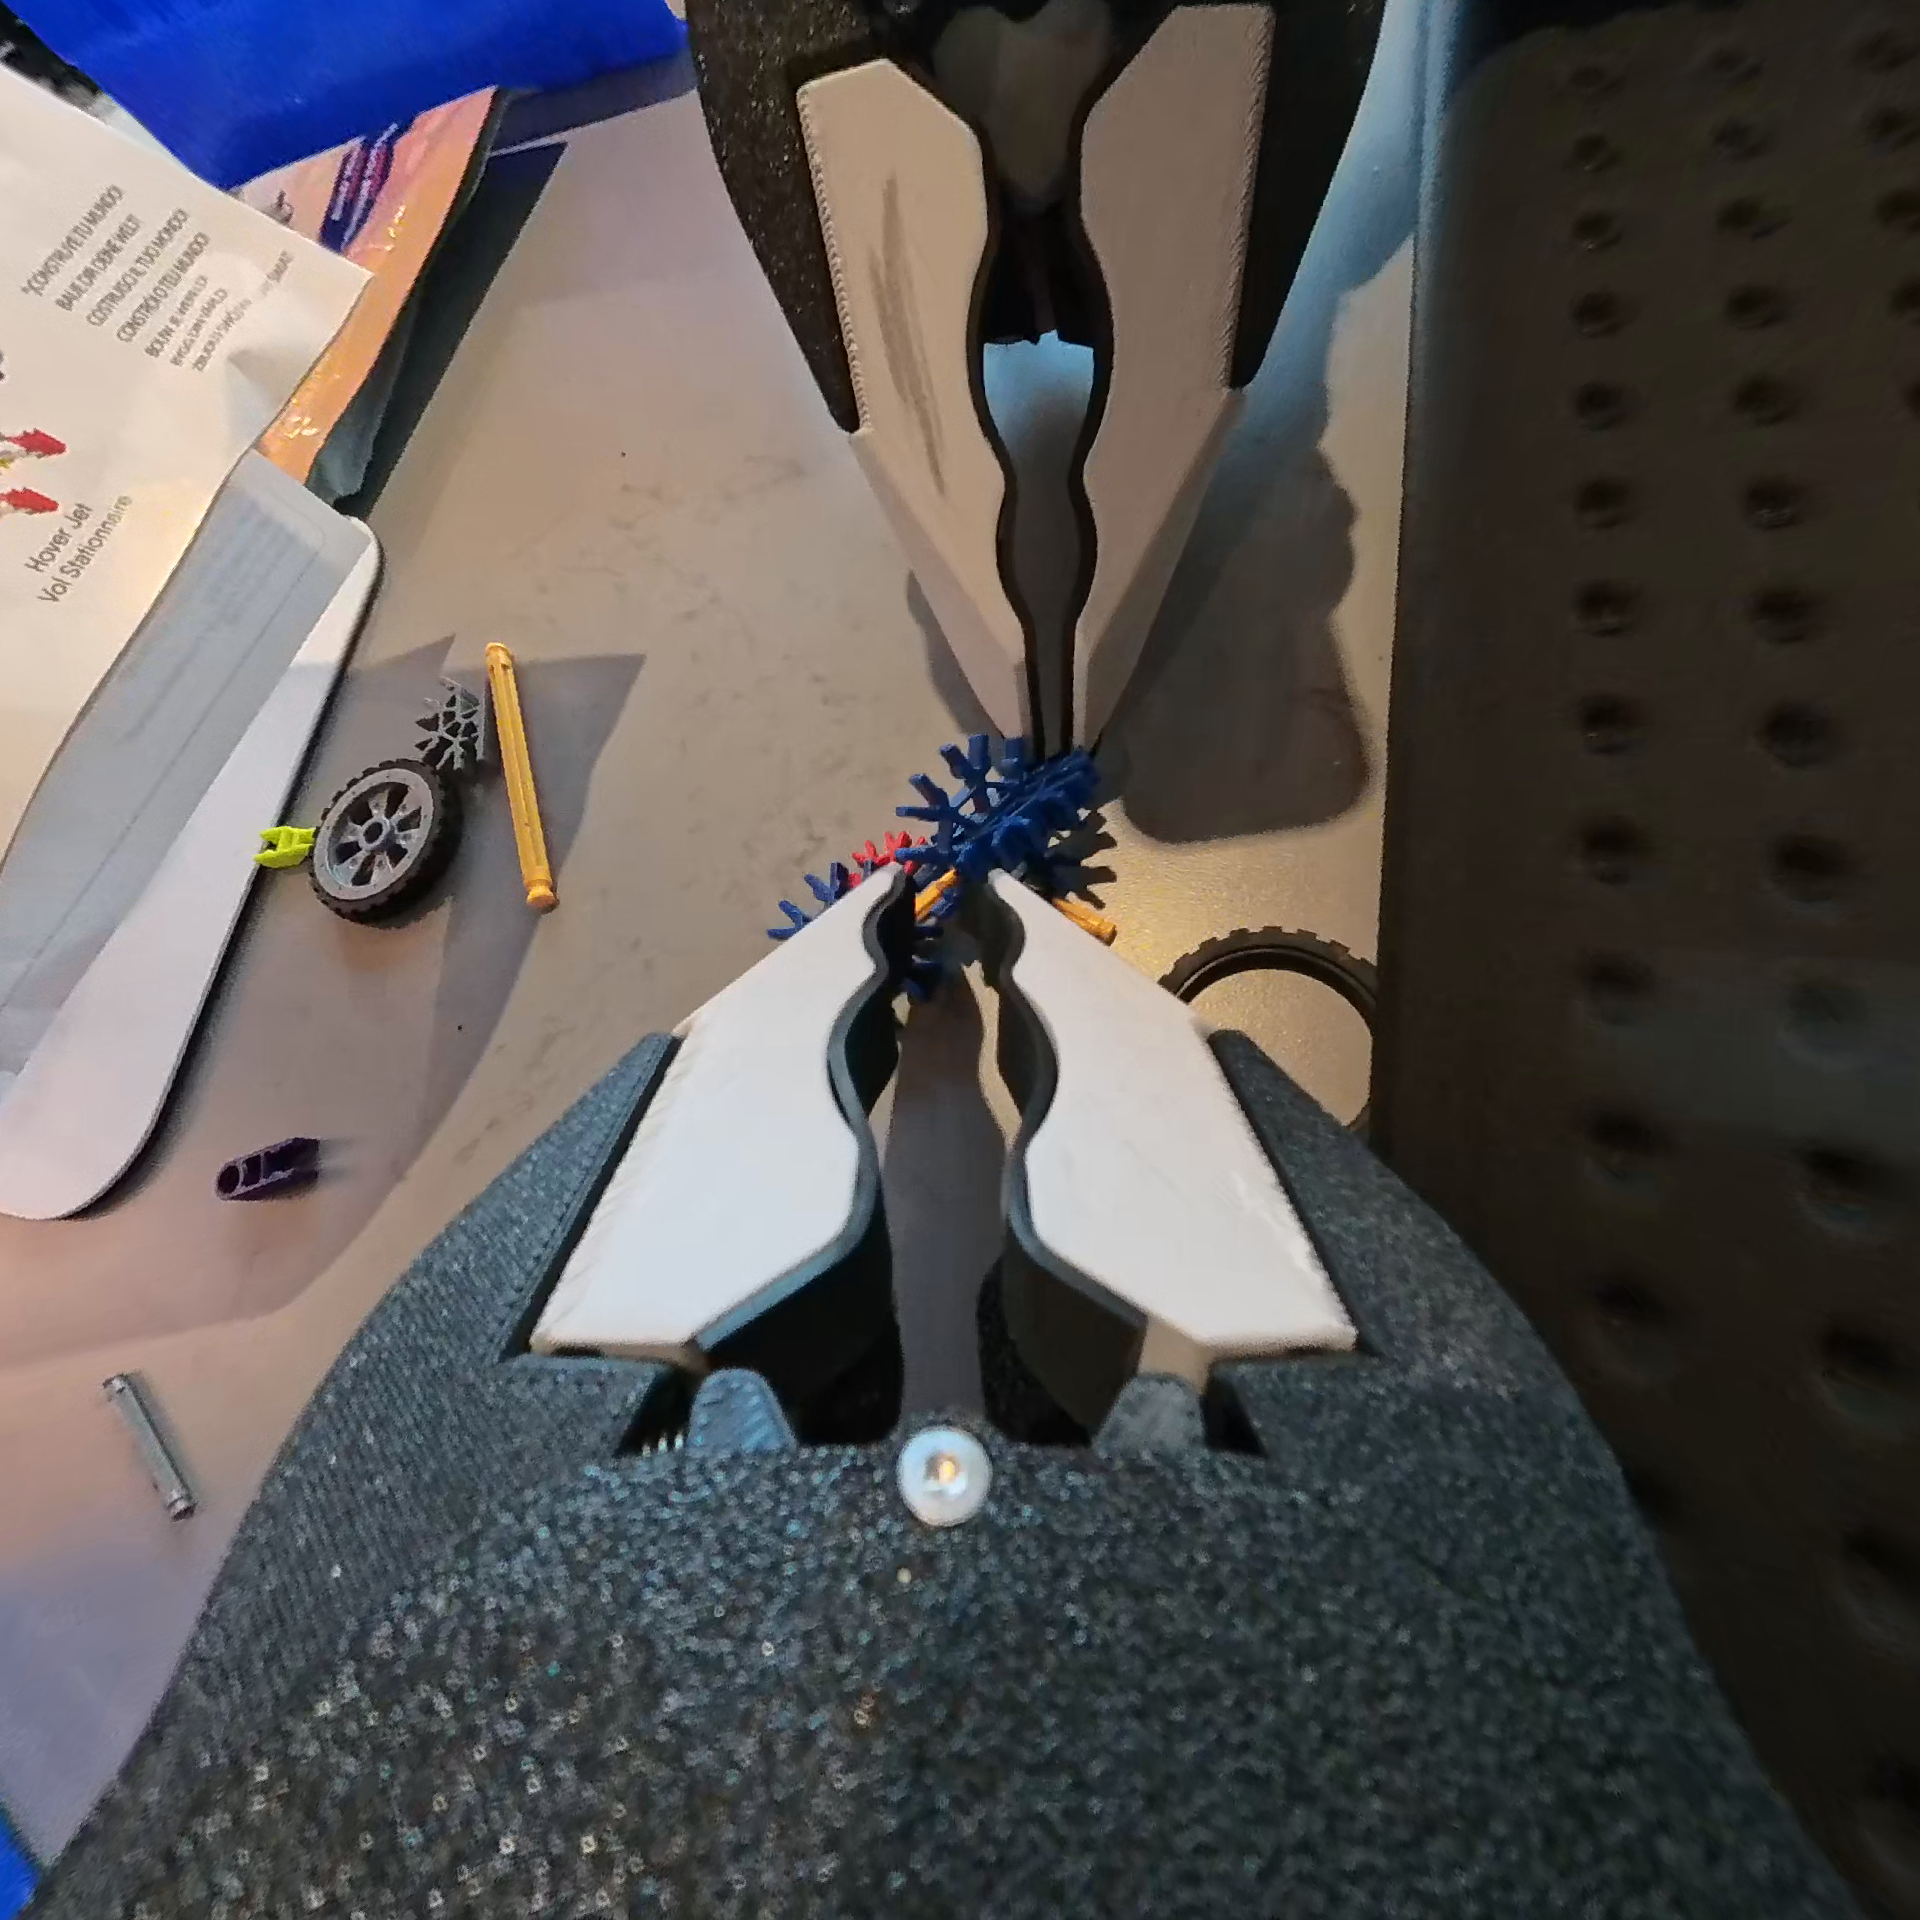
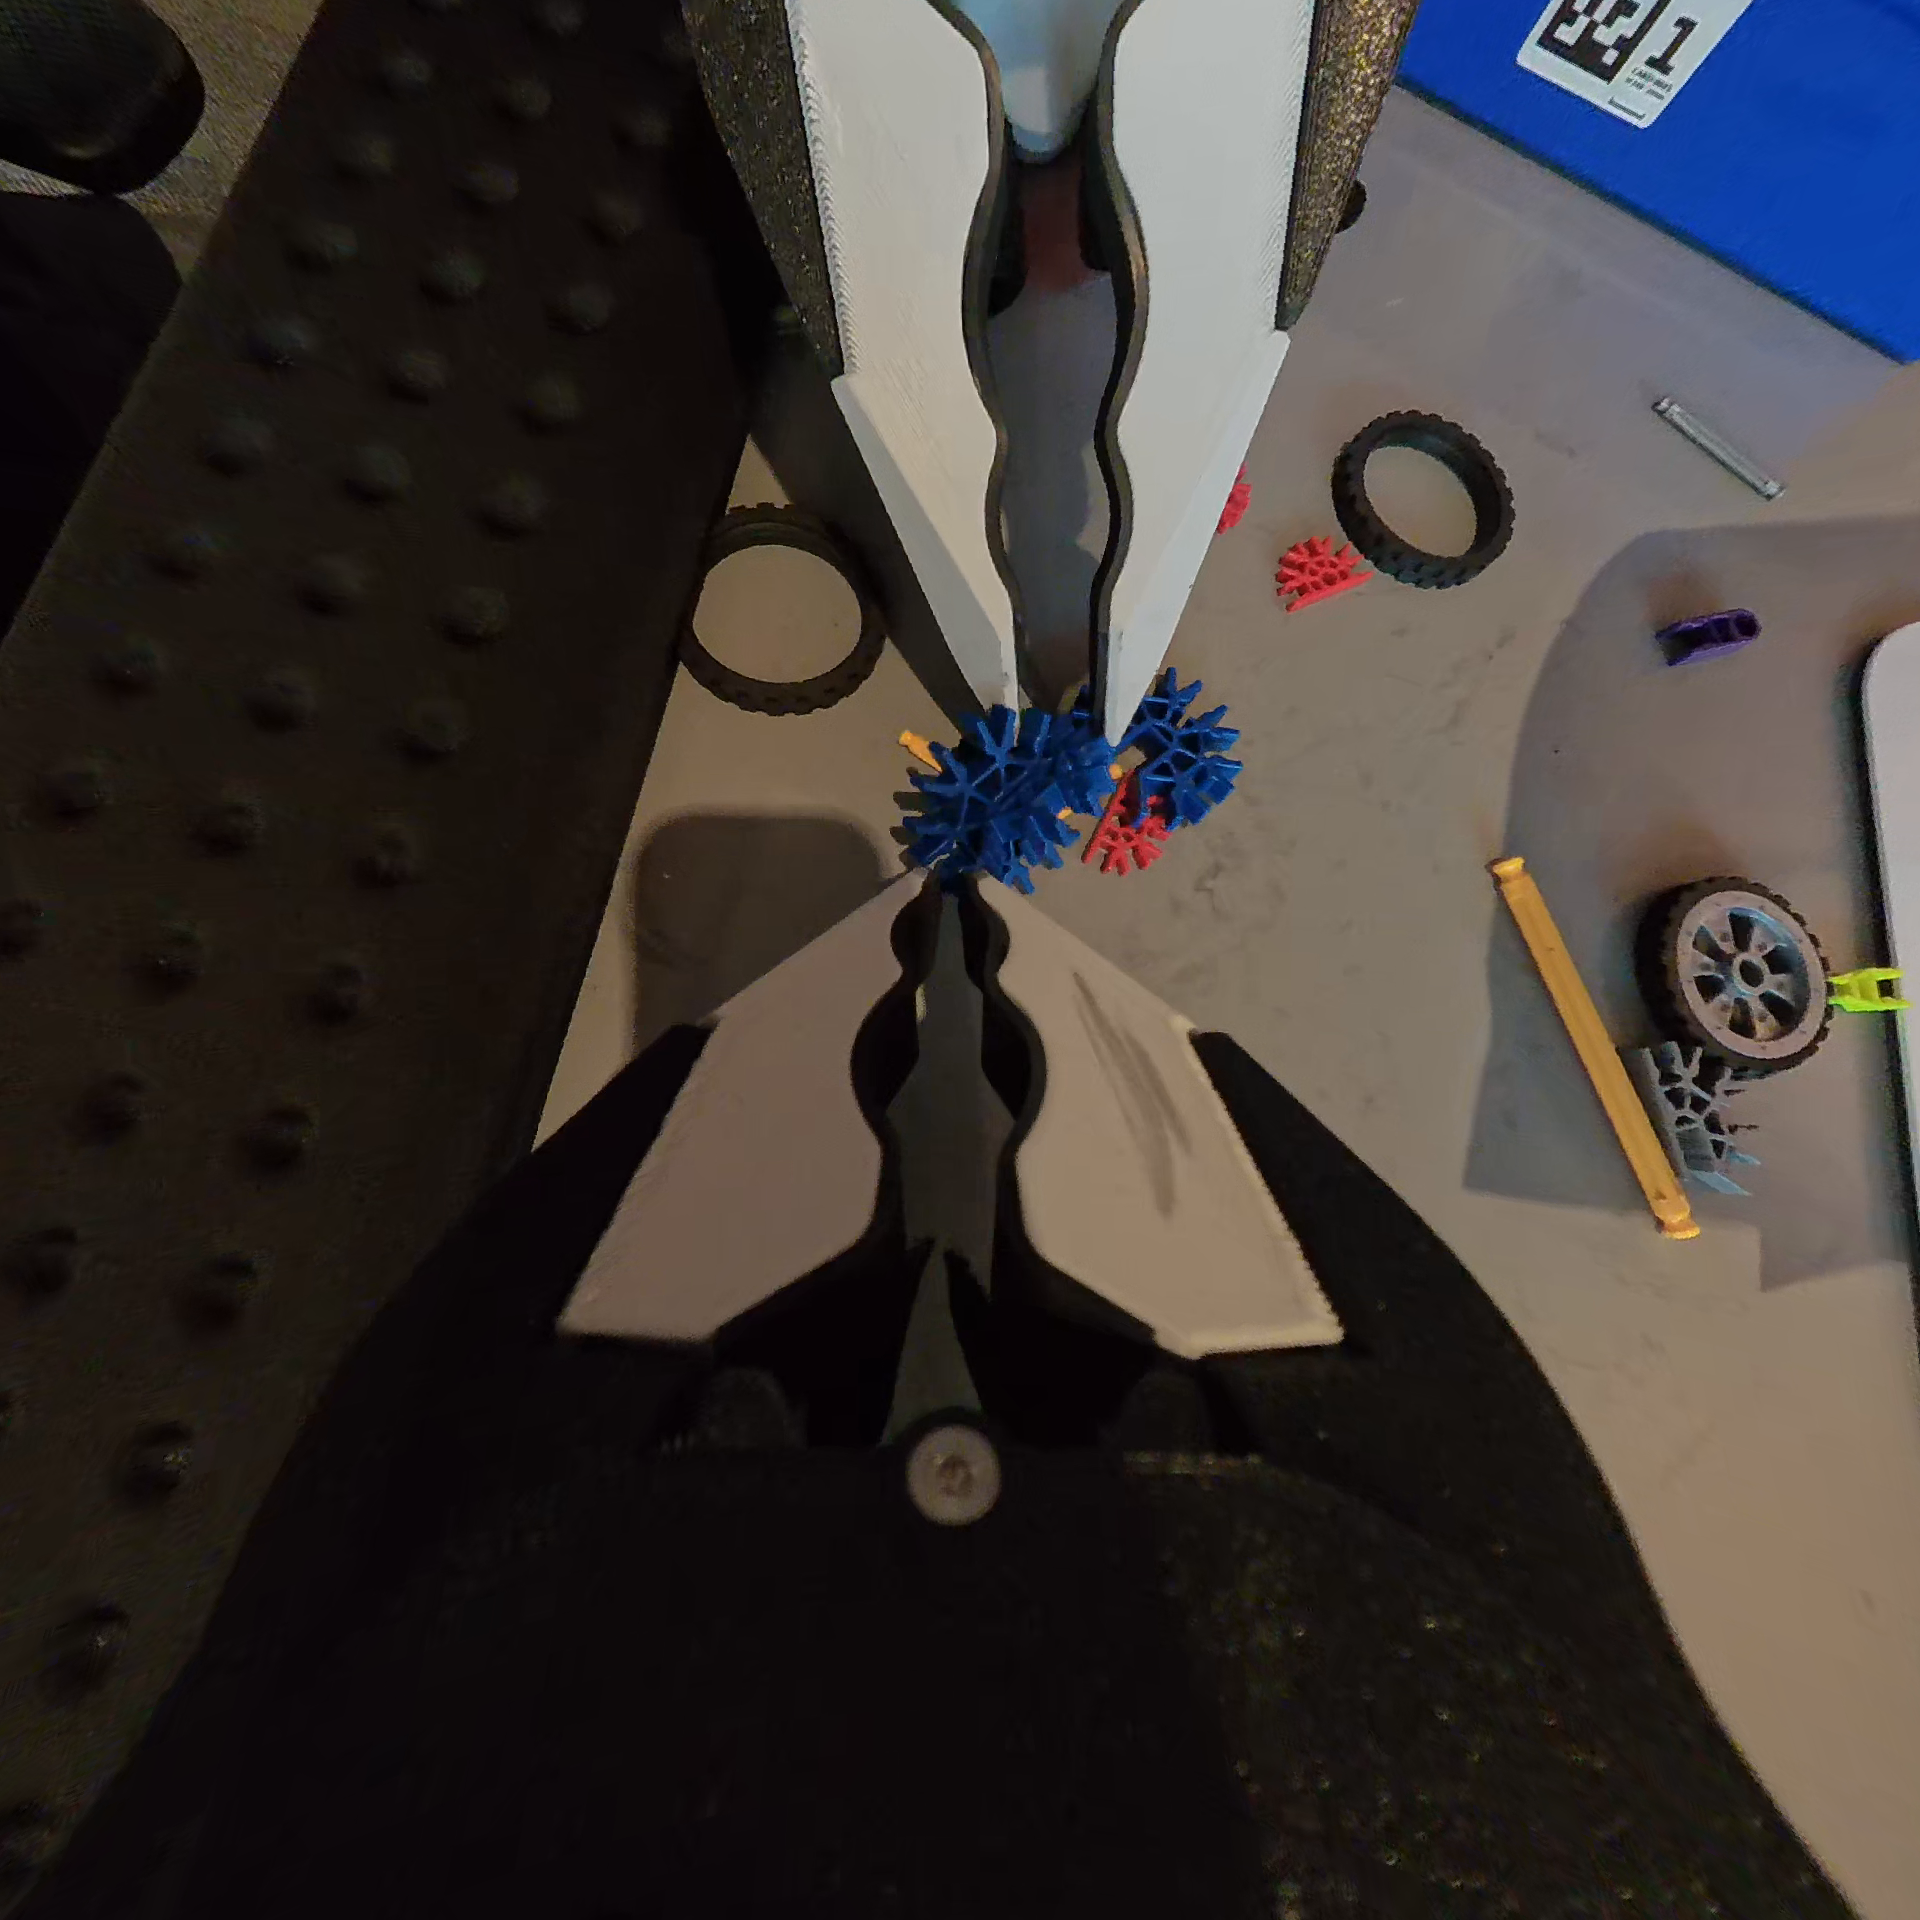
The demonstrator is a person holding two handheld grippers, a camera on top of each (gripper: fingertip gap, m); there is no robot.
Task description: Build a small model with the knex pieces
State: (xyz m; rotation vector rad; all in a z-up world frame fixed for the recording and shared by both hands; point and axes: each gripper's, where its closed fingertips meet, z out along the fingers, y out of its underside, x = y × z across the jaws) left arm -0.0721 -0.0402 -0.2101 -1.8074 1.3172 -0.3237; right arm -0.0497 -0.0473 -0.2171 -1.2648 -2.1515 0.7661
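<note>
A cluster of blue snowflake-shaped connectors (image 1: 997, 821) joined on a short yellow rod (image 1: 1086, 920), with a red connector (image 1: 878, 857) attached, hangs above the grey tabletop between both grippers. My left gripper (image 1: 948, 902) grips the cluster from the near side, its jaws narrowly apart on the pieces. My right gripper (image 1: 1055, 727) comes in from the far side with its tips pinched on a blue connector. In the right wrist view the cluster (image 2: 997, 800) and red connector (image 2: 1122, 831) sit between my right gripper (image 2: 951, 883) and my left gripper (image 2: 1060, 707).
On the table lie a grey-hubbed wheel (image 1: 379, 836) (image 2: 1745, 977), long yellow rod (image 1: 520, 774) (image 2: 1590, 1049), grey connector (image 1: 457, 722), lime clip (image 1: 281, 844), purple piece (image 1: 265, 1169), grey pin (image 1: 151, 1444), two black tyres (image 2: 790, 694) (image 2: 1354, 509), red connector (image 2: 1320, 571). A black dimpled panel (image 1: 1662, 831) borders it. The grippers are tip to tip, or close to it.
</note>
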